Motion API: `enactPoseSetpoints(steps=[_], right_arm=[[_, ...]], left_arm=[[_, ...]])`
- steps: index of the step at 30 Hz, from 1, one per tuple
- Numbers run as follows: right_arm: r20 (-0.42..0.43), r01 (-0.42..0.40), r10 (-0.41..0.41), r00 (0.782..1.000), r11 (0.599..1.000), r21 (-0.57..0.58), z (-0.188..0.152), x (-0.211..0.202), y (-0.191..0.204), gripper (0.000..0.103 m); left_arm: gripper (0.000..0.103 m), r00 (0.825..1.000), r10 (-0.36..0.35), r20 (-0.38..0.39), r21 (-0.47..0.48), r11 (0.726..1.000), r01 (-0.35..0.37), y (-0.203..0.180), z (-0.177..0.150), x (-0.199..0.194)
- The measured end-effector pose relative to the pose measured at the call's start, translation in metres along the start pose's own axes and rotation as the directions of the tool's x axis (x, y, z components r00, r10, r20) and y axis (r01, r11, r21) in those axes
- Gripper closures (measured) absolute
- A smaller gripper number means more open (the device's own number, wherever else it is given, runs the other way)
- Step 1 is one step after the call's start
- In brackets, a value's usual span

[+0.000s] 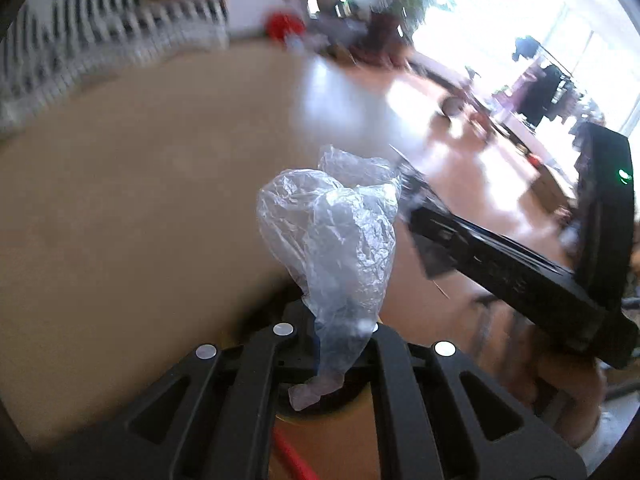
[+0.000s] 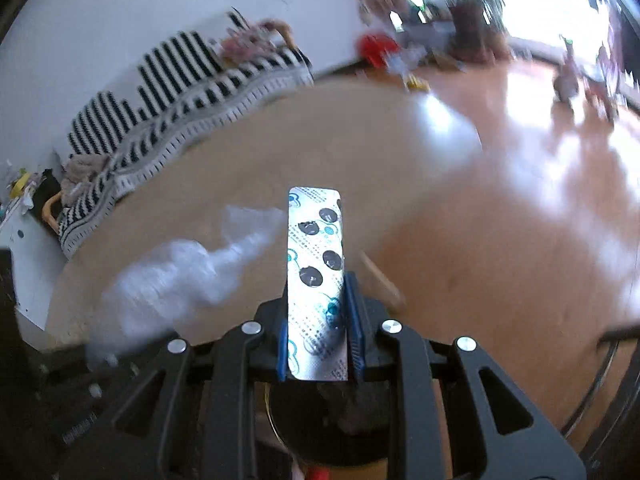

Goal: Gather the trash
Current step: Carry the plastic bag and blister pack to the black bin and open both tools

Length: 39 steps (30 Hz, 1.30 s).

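Note:
My left gripper [image 1: 335,330] is shut on a crumpled clear plastic bag [image 1: 332,236], held up above a round tan table [image 1: 120,200]. The right gripper's black body [image 1: 520,264] shows at the right of the left wrist view. My right gripper [image 2: 320,320] is shut on a silver blister pack [image 2: 316,276] with several emptied pockets, standing upright between the blue pads [image 2: 354,320]. In the right wrist view the plastic bag [image 2: 180,276] appears blurred at lower left, over the table [image 2: 440,260].
A black-and-white striped sofa [image 2: 168,92] stands behind the table against a white wall. A red object [image 2: 374,50] and clutter lie on the glossy wood floor [image 2: 560,152] at the back. A bright window lights the right side.

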State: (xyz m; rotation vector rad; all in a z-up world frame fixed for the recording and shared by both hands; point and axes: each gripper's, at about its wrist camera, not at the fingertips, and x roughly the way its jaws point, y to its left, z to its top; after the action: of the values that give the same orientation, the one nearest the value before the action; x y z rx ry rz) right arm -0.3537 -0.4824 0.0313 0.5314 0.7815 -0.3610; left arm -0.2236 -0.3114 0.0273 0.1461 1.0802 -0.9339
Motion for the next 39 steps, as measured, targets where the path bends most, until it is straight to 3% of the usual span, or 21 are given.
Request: enactPoseSetpoints(steps=[2,5,10,13,18,36,37,38,39], right_arm=[[-0.064,0.022,-0.019,0.998,0.998,0.051,-0.019,0.015,-0.019,0.08],[-0.158,0.059,-0.039,0.987,0.991,0.124,-0.046,0.037,-0.048,0.08],[-0.258,0.082,-0.047,0.965,0.989,0.125,-0.074,0.062,-0.057,0.08],[-0.288,0.074,-0.04,0.957,0.991,0.109,-0.082,0.072,-0.048,0.08],[-0.309,0.07,-0.037,0.95,0.993,0.097,-0.078,0.086,-0.033,0.08],[-0.33,0.063,-0.021,0.944,0.991,0.116,-0.069,0.098,-0.044,0.079],[-0.331,0.056,-0.015,0.944,0.992,0.115,-0.067,0.098,-0.043,0.071],[-0.333,0.057,-0.016,0.943,0.992,0.114,-0.067,0.098,-0.043,0.039],[-0.331,0.065,-0.023,0.943,0.991,0.113,-0.065,0.097,-0.043,0.02]], left_arm=[[0.101,0.996,-0.039,-0.079,-0.017,0.999,0.038,-0.006,-0.023,0.029],[0.101,0.987,-0.044,-0.155,-0.042,0.998,0.038,-0.002,-0.048,0.064],[0.101,0.973,0.026,-0.228,-0.073,0.996,-0.044,0.018,-0.068,0.107],[0.101,0.974,0.061,-0.219,-0.073,0.994,-0.079,0.024,-0.067,0.113],[0.101,0.97,0.059,-0.235,-0.085,0.993,-0.081,0.031,-0.068,0.117],[0.099,0.967,0.083,-0.242,-0.082,0.991,-0.106,0.032,-0.068,0.115],[0.096,0.966,0.085,-0.246,-0.081,0.991,-0.108,0.031,-0.069,0.116],[0.066,0.966,0.079,-0.245,-0.083,0.991,-0.102,0.03,-0.069,0.115],[0.018,0.971,0.06,-0.232,-0.084,0.993,-0.081,0.027,-0.069,0.113]])
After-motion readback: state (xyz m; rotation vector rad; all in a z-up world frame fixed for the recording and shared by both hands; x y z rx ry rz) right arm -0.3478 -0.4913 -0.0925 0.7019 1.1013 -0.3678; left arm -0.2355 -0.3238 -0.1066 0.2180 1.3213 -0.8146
